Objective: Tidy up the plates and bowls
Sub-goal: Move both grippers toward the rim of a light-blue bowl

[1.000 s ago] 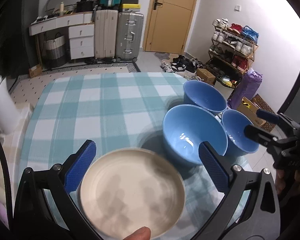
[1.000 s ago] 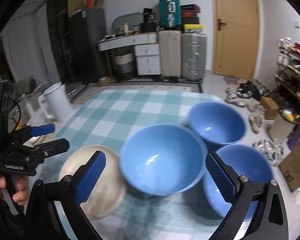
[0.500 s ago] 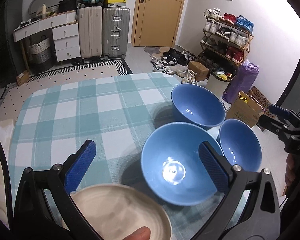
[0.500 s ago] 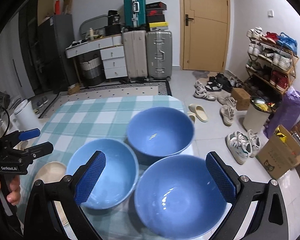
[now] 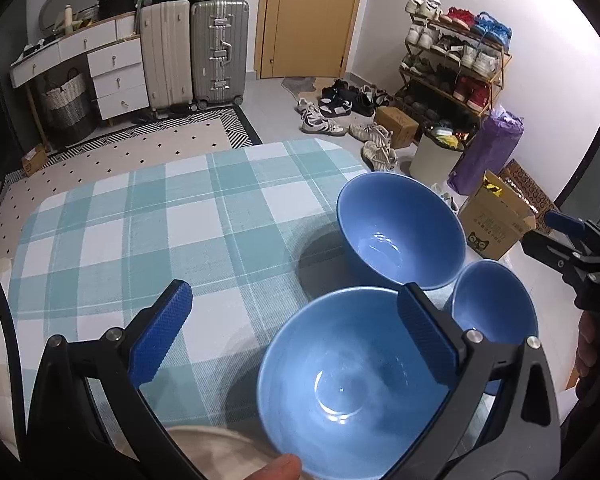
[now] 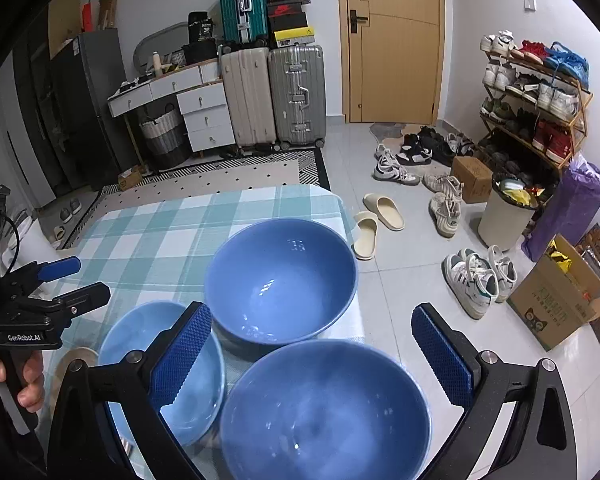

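Three blue bowls cluster on the checked tablecloth (image 5: 160, 216). The left gripper (image 5: 296, 332), jaws spread and empty, hovers over the near bowl (image 5: 352, 384); only this view shows the cream plate (image 5: 220, 446) at 6 o'clock. The right gripper (image 6: 312, 356) gapes, released, above the right bowl (image 6: 324, 412), with the far bowl (image 6: 280, 280) at 12 o'clock.

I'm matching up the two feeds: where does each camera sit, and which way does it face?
Left wrist: on the left tongs, facing across the checked table at three blue bowls; a thumb tip shows.
Right wrist: on the right tongs, over the bowls toward the door; the other hand shows.
Shared: bowls, table, suitcases, shoe rack.
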Action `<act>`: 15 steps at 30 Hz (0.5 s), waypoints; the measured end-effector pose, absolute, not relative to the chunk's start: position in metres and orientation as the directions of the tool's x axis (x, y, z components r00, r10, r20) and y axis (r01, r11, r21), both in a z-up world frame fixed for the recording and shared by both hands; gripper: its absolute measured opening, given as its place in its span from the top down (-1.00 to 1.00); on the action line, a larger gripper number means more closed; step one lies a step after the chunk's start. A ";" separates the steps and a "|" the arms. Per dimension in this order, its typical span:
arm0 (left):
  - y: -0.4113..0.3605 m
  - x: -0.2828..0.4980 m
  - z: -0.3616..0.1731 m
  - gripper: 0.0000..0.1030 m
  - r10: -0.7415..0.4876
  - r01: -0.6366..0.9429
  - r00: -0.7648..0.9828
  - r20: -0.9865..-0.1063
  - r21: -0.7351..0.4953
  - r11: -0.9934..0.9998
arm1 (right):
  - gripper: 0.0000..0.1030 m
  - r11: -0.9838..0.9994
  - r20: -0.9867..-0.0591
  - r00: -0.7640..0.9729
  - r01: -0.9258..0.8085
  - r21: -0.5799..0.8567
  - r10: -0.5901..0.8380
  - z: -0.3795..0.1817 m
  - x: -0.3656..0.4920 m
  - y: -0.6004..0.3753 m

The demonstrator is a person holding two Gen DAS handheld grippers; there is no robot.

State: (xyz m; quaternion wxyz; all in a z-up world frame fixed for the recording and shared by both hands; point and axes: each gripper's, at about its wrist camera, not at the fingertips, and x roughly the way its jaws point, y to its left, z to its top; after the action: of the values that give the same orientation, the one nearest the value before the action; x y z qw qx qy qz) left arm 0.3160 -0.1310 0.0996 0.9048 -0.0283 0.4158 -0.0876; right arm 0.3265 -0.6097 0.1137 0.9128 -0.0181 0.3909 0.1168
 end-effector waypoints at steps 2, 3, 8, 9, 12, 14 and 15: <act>-0.135 0.324 0.095 -0.99 -0.179 0.135 0.628 -0.757 -0.120 0.984 | -0.98 0.974 -0.727 0.659 -0.220 0.060 0.194 0.111 0.336 -0.612; -0.137 0.330 0.092 -0.99 -0.181 0.140 0.620 -0.763 -0.120 0.983 | -0.98 0.974 -0.728 0.657 -0.218 0.063 0.194 0.110 0.339 -0.613; -0.146 0.347 0.083 -0.99 -0.189 0.154 0.601 -0.776 -0.120 0.981 | -0.98 0.976 -0.736 0.649 -0.201 0.080 0.194 0.105 0.353 -0.619; -0.148 0.350 0.082 -0.99 -0.192 0.160 0.598 -0.778 -0.119 0.980 | -0.98 0.976 -0.740 0.644 -0.201 0.081 0.194 0.104 0.356 -0.619; -0.154 0.359 0.077 -0.99 -0.192 0.172 0.590 -0.784 -0.110 0.979 | -0.98 0.976 -0.746 0.637 -0.201 0.085 0.196 0.101 0.363 -0.622; -0.158 0.365 0.073 -0.98 -0.199 0.185 0.579 -0.791 -0.110 0.977 | -0.98 0.976 -0.750 0.633 -0.198 0.085 0.194 0.099 0.367 -0.623; -0.160 0.366 0.073 -0.98 -0.201 0.190 0.575 -0.793 -0.110 0.976 | -0.98 0.977 -0.752 0.630 -0.198 0.085 0.193 0.098 0.369 -0.623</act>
State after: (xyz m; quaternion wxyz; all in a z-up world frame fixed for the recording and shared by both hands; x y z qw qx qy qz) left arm 0.3663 -0.1604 0.0727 0.8875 -0.0061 0.4474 -0.1104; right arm 0.3691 -0.6232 0.0983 0.9027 -0.0031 0.4164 0.1082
